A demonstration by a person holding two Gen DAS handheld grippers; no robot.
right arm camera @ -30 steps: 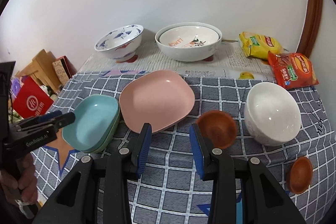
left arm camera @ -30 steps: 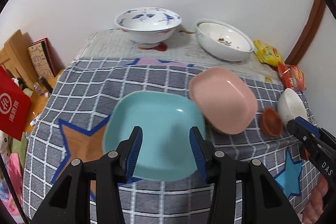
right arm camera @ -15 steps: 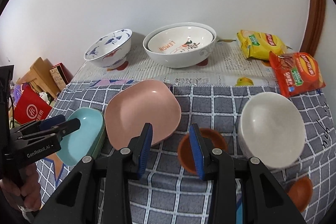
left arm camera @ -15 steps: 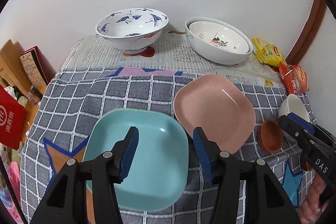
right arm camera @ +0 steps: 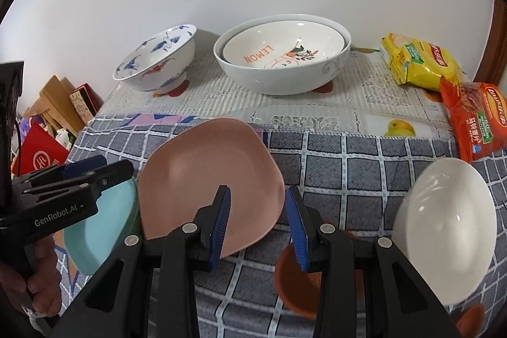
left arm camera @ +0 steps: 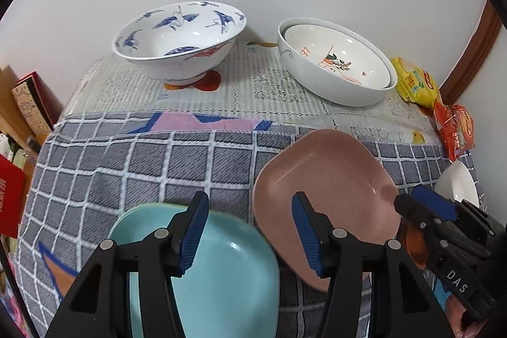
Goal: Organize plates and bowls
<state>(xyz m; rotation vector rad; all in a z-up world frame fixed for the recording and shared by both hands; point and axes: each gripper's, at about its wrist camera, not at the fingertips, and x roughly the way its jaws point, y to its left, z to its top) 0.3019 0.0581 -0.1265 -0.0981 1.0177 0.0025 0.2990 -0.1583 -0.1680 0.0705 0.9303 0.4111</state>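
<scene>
On the table's grey checked cloth (right arm camera: 332, 160), a square turquoise plate (left arm camera: 221, 274) lies at the near left corner, and a square pink plate (right arm camera: 202, 176) sits just beside it toward the middle. The left gripper (left arm camera: 250, 233) hovers over the gap between these two plates with its blue-padded jaws apart, holding nothing. The right gripper (right arm camera: 258, 227) hangs over the near edge of the pink plate, jaws likewise spread and empty; a small brown dish (right arm camera: 294, 284) lies under its right finger. A plain white bowl (right arm camera: 443, 227) stands at the right edge. Along the far edge sit a blue-patterned porcelain bowl (left arm camera: 177, 40) and two nested white bowls (right arm camera: 282, 53).
</scene>
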